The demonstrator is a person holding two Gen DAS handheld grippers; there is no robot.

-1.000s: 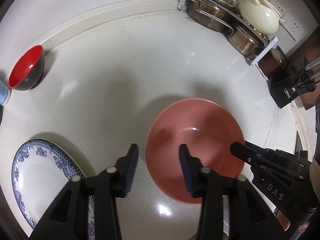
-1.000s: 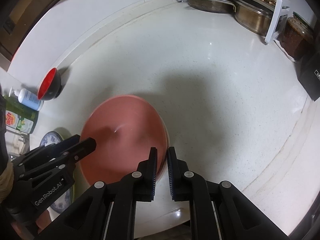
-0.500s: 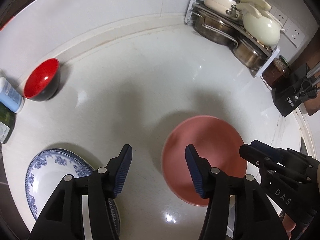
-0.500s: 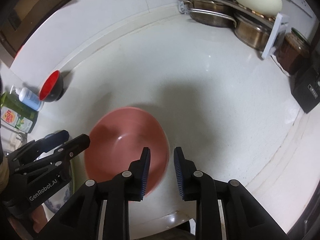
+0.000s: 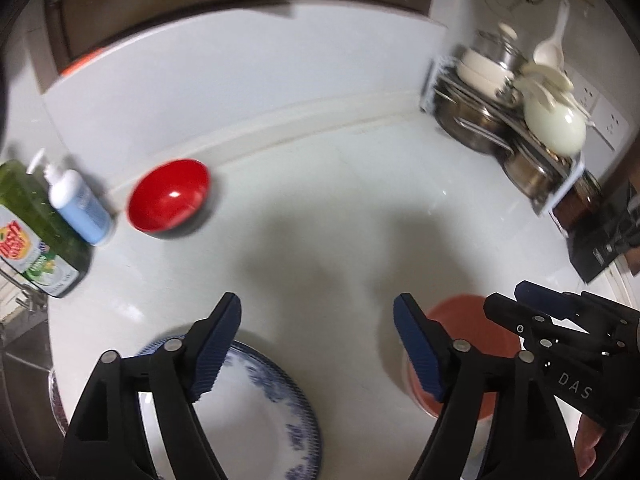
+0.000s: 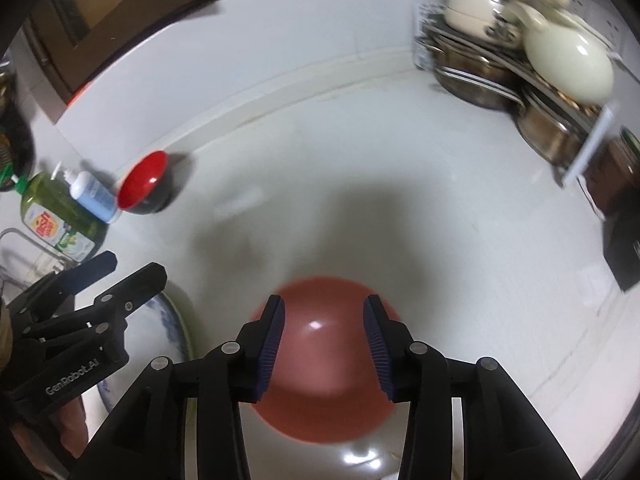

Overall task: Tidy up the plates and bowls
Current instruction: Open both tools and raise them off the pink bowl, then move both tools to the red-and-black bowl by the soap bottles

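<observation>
Two claws above a white counter [image 6: 460, 240], both pointing steeply down. Left claw [image 5: 318, 348] spread wide, jaws just opened further, nothing between them; right claw [image 6: 324, 346] parted, jaws likewise just opened further, clear of the pink bowl [image 6: 320, 376] seen below and between them. Pink bowl resting on the counter near its front edge, near rim hidden behind the right claw's fingers [image 6: 380, 348]. Blue-patterned plate [image 5: 260, 412] just left of the bowl, apart from it, partly covered by the left claw and cut off by the frame. Red bowl [image 5: 170, 196] toward the back-left corner, tilted, beside a pump bottle [image 5: 80, 208] and green soap bottle [image 5: 32, 232]. Pot rack [image 6: 520, 72] in the back-right corner, blurred.
</observation>
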